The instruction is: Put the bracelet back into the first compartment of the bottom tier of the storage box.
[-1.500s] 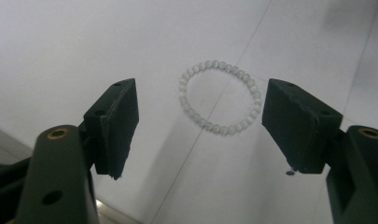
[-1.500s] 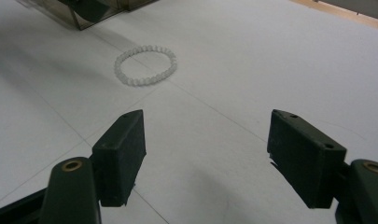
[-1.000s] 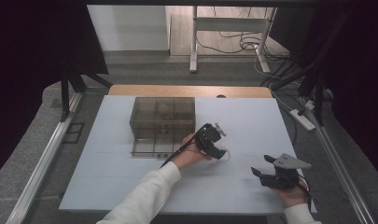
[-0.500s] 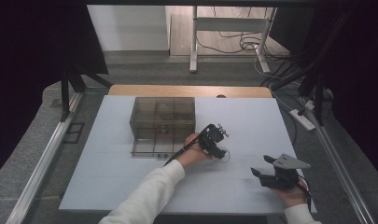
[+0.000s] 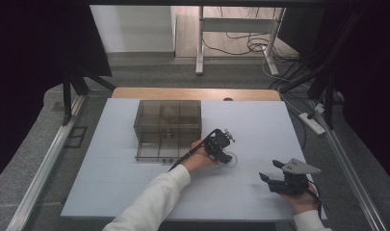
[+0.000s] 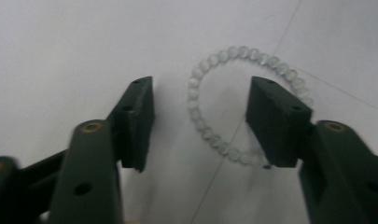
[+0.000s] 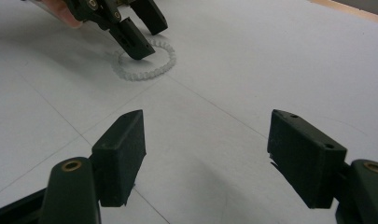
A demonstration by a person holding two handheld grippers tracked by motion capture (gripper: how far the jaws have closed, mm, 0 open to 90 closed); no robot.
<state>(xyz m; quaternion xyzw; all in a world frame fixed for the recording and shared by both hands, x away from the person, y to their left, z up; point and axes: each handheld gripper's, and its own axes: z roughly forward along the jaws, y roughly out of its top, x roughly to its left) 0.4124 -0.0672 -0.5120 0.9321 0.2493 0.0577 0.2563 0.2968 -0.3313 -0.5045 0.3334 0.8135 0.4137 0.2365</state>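
The pale, translucent bead bracelet (image 6: 224,105) lies flat on the white surface (image 5: 135,192), the released left claw (image 6: 200,121) straddling one side. Closing could skid the smooth beads away. The right claw (image 7: 205,154) hovers apart, empty and released.

White worktop (image 5: 135,192), faint seams crossing it. Smoky clear compartment box (image 5: 168,115) toward the far left. Power strip (image 5: 312,123) and loose cables (image 5: 240,45) on floor beyond.
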